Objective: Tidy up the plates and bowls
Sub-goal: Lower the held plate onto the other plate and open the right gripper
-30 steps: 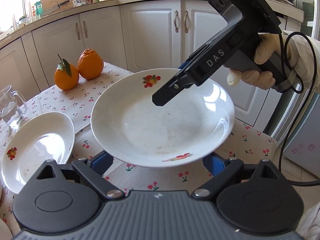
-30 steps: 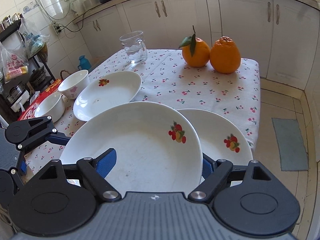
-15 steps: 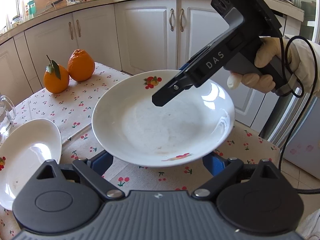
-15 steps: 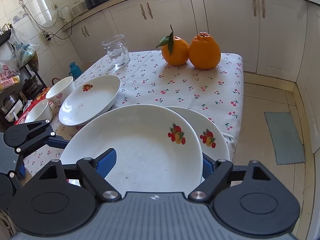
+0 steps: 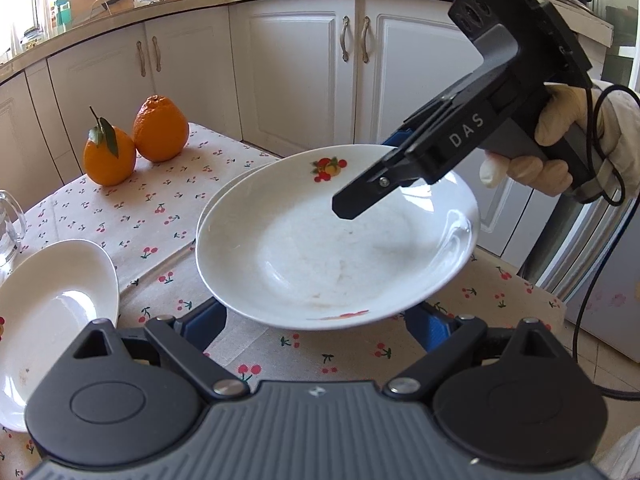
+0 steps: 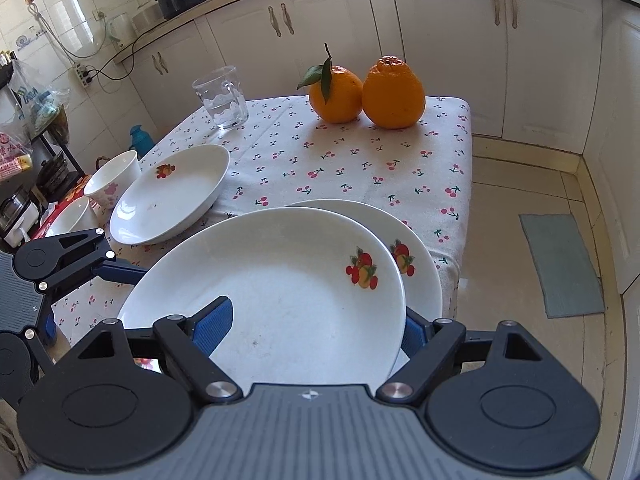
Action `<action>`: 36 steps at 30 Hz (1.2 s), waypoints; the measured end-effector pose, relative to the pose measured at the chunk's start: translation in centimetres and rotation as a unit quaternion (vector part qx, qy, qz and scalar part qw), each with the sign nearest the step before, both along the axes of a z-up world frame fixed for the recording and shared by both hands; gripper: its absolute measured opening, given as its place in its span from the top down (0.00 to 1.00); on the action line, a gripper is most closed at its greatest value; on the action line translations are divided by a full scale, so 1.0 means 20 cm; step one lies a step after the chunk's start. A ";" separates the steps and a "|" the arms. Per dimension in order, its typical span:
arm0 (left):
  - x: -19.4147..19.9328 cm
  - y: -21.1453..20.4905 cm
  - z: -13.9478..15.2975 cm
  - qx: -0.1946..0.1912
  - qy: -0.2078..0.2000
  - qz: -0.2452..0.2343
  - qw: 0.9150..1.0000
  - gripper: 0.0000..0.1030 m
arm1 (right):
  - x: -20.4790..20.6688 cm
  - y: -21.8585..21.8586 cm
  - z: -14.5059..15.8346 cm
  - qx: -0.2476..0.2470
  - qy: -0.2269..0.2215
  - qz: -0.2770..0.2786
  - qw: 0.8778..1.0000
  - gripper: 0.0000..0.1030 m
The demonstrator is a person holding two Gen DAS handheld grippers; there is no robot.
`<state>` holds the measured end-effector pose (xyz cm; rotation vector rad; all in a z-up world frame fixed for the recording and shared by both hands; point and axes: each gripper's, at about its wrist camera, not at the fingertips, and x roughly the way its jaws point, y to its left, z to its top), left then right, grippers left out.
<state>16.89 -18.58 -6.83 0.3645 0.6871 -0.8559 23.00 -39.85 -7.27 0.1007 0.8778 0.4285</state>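
Where the carried plate (image 6: 280,280) is: off the tabletop (image 6: 340,152), close above a second plate (image 6: 420,248) with the same fruit print that lies at the near corner.
Right gripper (image 6: 312,320): its fingers (image 6: 212,320) pinch the plate's rim, one blue pad inside the dish and the other beneath; a gloved hand (image 5: 560,140) holds the handle.
Left gripper (image 5: 318,320): fingers spread wide with their tips under the plate's opposite rim, clamping nothing; whether the plate rests on them I cannot tell.
Change: a second ago the lower plate stuck out well to the right of the carried one; now only a crescent of it shows, so the carried plate has slid across until nearly centred over it. Neither gripper's opening has altered.
Meaning: the stacking step looks close to its set-down; lowering and letting go remain.
Left to sort: a third plate (image 6: 168,196) and two bowls (image 6: 114,178) near the tabletop's far-left edge.
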 end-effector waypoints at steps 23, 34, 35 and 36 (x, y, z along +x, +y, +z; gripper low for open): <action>0.04 -0.02 -0.02 -0.008 -0.015 -0.003 1.000 0.08 | -0.13 -0.02 0.01 -0.021 0.013 -0.019 1.000 0.14; -0.01 0.03 0.02 -0.027 -0.028 0.009 0.999 0.07 | -0.17 0.05 0.03 -0.064 0.023 -0.032 0.997 0.14; -0.02 0.04 0.03 -0.031 -0.029 0.011 0.999 0.07 | -0.17 0.06 0.02 -0.068 0.024 -0.034 0.997 0.14; -0.03 0.05 0.04 -0.033 -0.029 0.013 0.999 0.06 | -0.18 0.06 0.02 -0.071 0.026 -0.037 0.996 0.14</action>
